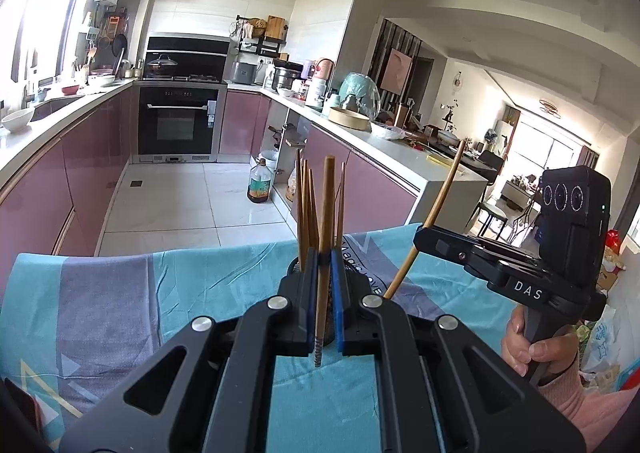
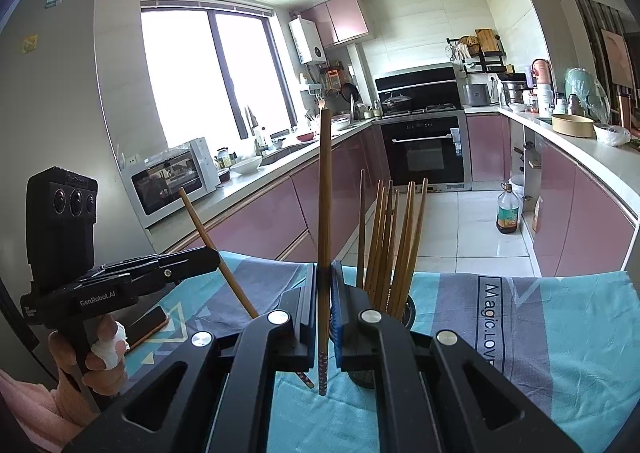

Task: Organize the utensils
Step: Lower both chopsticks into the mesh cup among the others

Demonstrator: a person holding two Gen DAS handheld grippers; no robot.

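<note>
My left gripper (image 1: 323, 257) is shut on a brown chopstick (image 1: 327, 205) held upright, its tip hanging below the jaws. Just behind it a dark holder (image 1: 295, 267) with several chopsticks (image 1: 305, 205) stands on the table. My right gripper (image 2: 324, 265) is shut on another upright chopstick (image 2: 325, 181), and it shows at the right of the left wrist view (image 1: 416, 243) with its chopstick (image 1: 434, 213) slanting. The holder (image 2: 407, 313) with several chopsticks (image 2: 394, 245) stands just right of my right gripper. The left gripper (image 2: 218, 255) with its slanted chopstick (image 2: 208, 235) is at the left.
The table carries a teal and grey cloth (image 1: 120, 293) (image 2: 560, 333). A phone (image 2: 148, 323) lies on it near the left hand. Beyond the table are pink kitchen cabinets (image 1: 92, 157), an oven (image 1: 176, 121) and an oil bottle (image 1: 260, 183) on the tiled floor.
</note>
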